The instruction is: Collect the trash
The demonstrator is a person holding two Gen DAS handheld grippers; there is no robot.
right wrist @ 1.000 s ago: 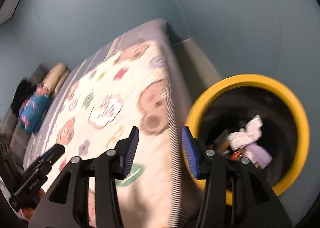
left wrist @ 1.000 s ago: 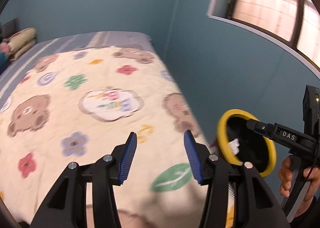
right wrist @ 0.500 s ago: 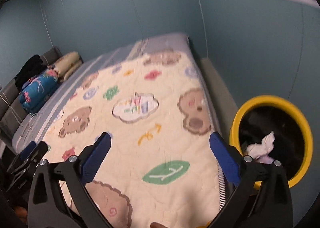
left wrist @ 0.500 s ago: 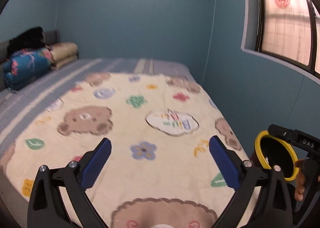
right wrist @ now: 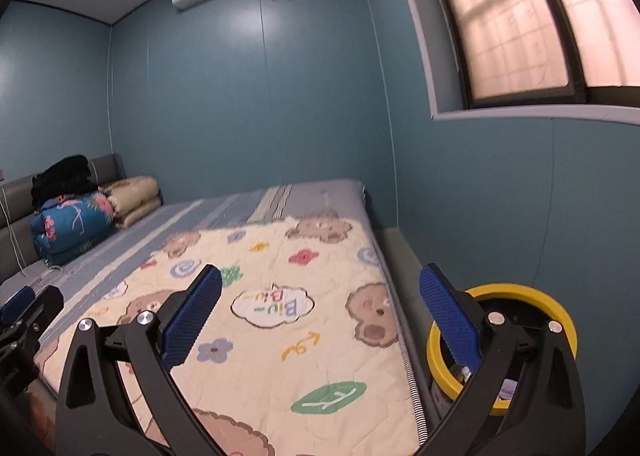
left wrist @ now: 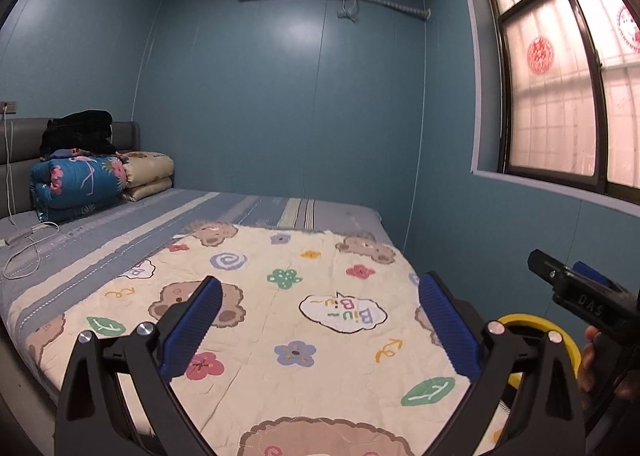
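Observation:
A black trash bin with a yellow rim (right wrist: pixel 520 292) stands on the floor between the bed and the blue wall; in the left wrist view its rim (left wrist: pixel 560 332) shows behind my right finger. Most of its inside is hidden by the right gripper's finger. My left gripper (left wrist: pixel 320 320) is open, held over the foot of the bed with nothing between its blue pads (left wrist: pixel 192 324). My right gripper (right wrist: pixel 320 316) is open too and empty, pointing across the bed, its right finger in front of the bin. No loose trash shows on the bed.
A cream quilt (left wrist: pixel 304 320) with bears and flowers covers the bed (left wrist: pixel 256 207). Folded bedding (left wrist: pixel 80 179) and a black bundle lie at the headboard. A white cable (left wrist: pixel 24 252) trails on the sheet. The window (left wrist: pixel 560 87) is on the right wall. A hand (left wrist: pixel 592 360) holds the right gripper.
Both grippers opened wide from half-shut. Both lifted and tilted up, away from the bin, so the room and far wall came into view; the trash seen inside the bin is now hidden.

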